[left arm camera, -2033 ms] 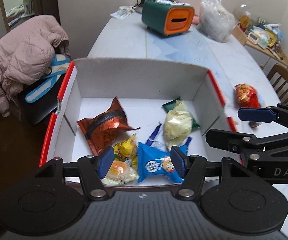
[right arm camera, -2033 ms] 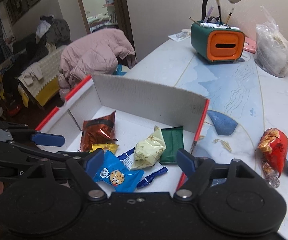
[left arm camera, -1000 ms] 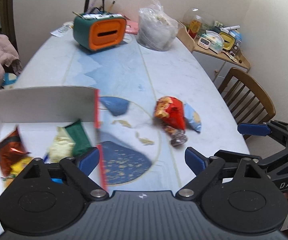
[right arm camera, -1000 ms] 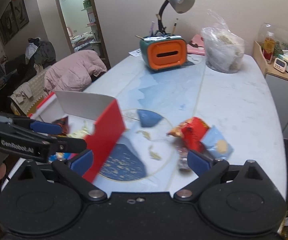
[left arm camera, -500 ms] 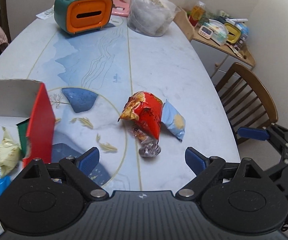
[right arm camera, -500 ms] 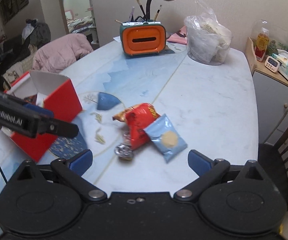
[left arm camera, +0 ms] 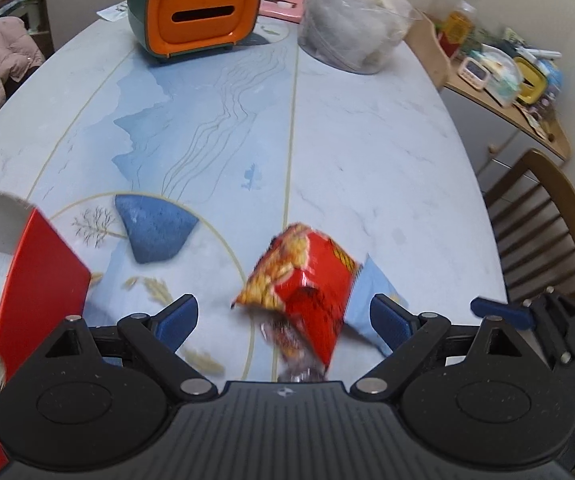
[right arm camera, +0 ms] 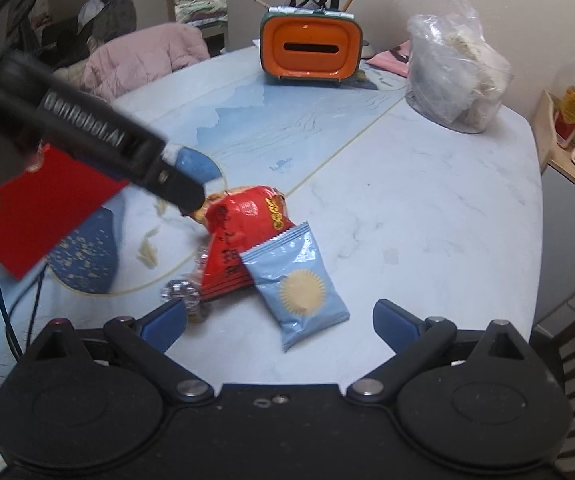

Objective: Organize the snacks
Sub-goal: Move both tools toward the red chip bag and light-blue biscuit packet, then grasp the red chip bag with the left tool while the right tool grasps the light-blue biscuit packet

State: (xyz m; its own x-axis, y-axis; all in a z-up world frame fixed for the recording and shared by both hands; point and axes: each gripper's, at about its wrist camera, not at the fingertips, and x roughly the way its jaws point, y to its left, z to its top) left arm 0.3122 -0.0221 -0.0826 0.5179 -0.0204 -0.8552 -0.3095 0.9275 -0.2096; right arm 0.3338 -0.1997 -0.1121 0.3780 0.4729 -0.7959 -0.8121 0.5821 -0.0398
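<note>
A red snack bag lies on the table with a light blue packet leaning on it and a small foil-wrapped snack at its near end. My left gripper is open, its jaws on either side of the red bag, close above it. My right gripper is open just in front of the blue packet. The red and white box stands at the left, with snacks inside it.
An orange and green tissue holder with pens and a clear plastic bag stand at the far end of the table. A wooden chair is at the right, a pink jacket at the left.
Both grippers have swung from over the box to the right. The left gripper has come down close over the red bag; the right has closed in on the blue packet.
</note>
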